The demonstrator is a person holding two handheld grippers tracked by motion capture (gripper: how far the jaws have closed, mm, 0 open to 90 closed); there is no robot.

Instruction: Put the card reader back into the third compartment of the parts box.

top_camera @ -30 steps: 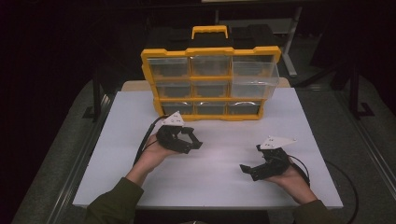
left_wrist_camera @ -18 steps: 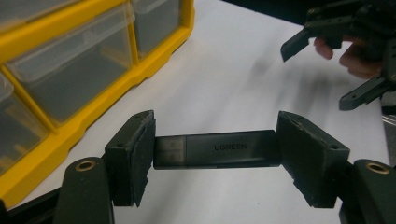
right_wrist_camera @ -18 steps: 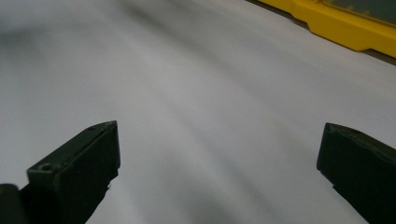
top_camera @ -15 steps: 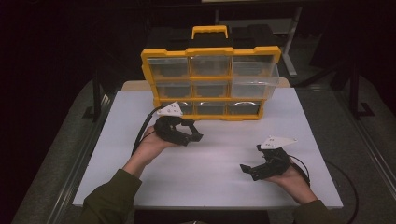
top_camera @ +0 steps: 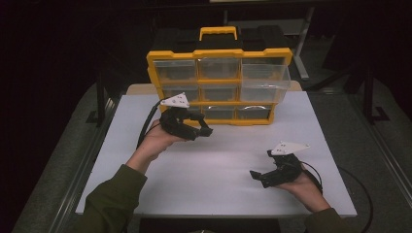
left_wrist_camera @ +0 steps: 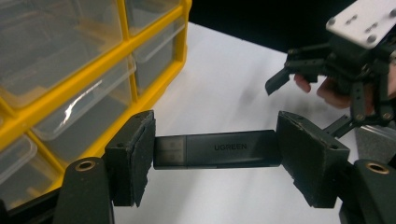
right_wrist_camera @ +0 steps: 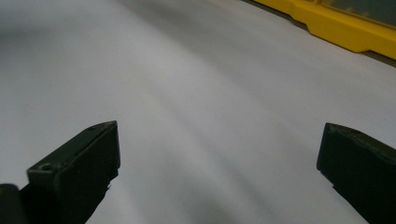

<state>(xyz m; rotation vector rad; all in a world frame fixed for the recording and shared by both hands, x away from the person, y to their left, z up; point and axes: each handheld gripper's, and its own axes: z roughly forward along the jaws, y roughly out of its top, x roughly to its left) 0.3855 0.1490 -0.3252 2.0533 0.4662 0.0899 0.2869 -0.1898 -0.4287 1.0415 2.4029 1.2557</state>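
1. Left gripper is raised above the white worktop, just in front of the yellow drawer organizer. Its fingers pinch a dark UGREEN USB stick end to end, lengthwise between the pads.
2. The stick is off the worktop, held level, with its metal plug end against the left-hand pad in the left gripper view.
3. Right gripper sits low over the worktop near the front right, well apart from the organizer. Fingers spread wide, nothing between them.
4. One clear drawer, middle row at the right, stands pulled out of the organizer; the others sit flush.
5. Step in hand, as I read it: carrying the stick toward the organizer for stowing.
6. Next move likely calls for lifting the stick over the open drawer's rim, then parting the fingers. The right gripper is free to steady the cabinet or push the drawer shut.
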